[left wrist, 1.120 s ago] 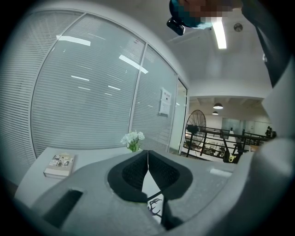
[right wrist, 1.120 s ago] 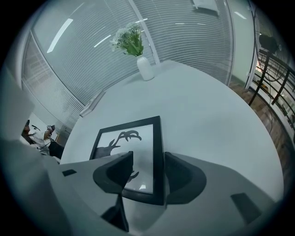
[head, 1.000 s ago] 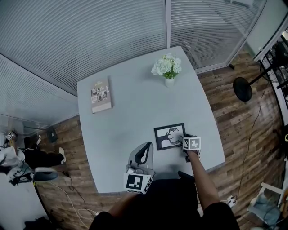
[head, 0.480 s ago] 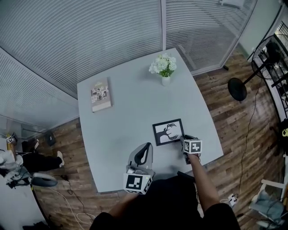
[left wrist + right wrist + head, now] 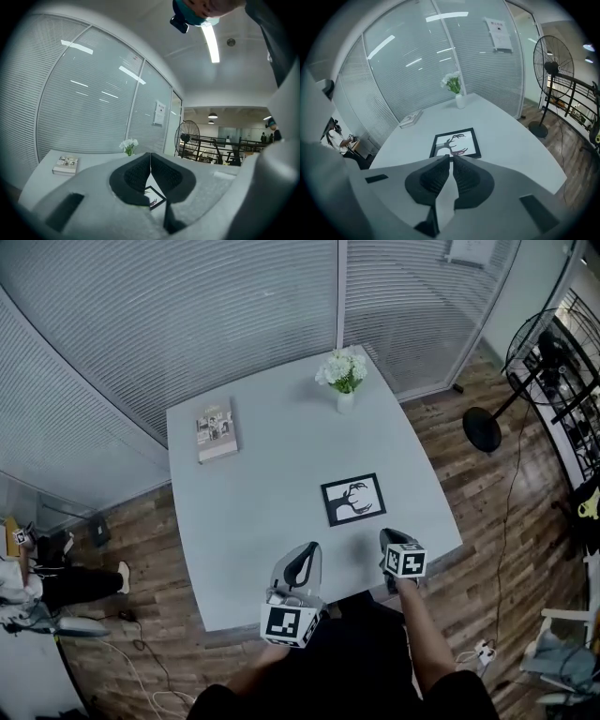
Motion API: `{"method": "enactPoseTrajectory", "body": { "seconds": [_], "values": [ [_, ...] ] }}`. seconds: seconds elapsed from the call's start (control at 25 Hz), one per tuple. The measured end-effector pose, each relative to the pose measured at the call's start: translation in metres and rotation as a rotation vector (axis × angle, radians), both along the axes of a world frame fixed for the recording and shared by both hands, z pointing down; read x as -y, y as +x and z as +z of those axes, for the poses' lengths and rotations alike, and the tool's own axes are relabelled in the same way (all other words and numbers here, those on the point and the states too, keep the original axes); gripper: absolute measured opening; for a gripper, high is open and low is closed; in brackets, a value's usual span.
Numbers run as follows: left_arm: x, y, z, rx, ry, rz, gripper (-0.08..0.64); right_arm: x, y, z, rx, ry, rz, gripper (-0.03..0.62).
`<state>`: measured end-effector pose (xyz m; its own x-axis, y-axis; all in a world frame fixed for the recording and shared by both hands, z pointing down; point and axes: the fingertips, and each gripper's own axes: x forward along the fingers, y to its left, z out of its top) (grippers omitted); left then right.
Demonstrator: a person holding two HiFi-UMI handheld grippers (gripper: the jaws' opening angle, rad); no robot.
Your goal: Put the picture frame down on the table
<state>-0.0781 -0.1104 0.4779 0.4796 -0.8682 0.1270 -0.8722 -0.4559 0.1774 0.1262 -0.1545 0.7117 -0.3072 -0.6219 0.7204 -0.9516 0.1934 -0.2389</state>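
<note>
One container: a small white vase (image 5: 346, 402) at the far edge of the pale grey table (image 5: 262, 512), holding one bunch of white flowers (image 5: 341, 368). One black-framed picture frame (image 5: 353, 500) lies flat on the table, clear of both grippers. One book with a photo cover (image 5: 217, 428) lies far left. Left gripper (image 5: 302, 557): jaws together, empty. Right gripper (image 5: 388, 538): jaws have just been closing, now all but together, nothing between them.

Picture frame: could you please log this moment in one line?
picture frame: flat on table | right gripper: jaws just closed further, empty | left gripper: jaws shut, empty
</note>
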Motion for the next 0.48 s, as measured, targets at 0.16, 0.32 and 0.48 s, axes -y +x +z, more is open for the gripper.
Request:
{"method": "enactPoseTrajectory", "body": {
  "seconds": [0.16,0.32,0.48],
  "values": [
    [-0.032,-0.007,-0.002,-0.026,0.005,0.028,0.017,-0.036,-0.02,-0.041,0.019,0.081,-0.007,0.029],
    [-0.059,-0.005,0.004,-0.05,-0.001,0.061,0.017,-0.071,-0.034,-0.09,0.052,0.213,0.006,0.026],
    [-0.079,0.0,0.006,-0.066,-0.01,0.073,0.017,-0.107,-0.043,-0.139,0.076,0.337,0.004,0.023]
  ]
}}
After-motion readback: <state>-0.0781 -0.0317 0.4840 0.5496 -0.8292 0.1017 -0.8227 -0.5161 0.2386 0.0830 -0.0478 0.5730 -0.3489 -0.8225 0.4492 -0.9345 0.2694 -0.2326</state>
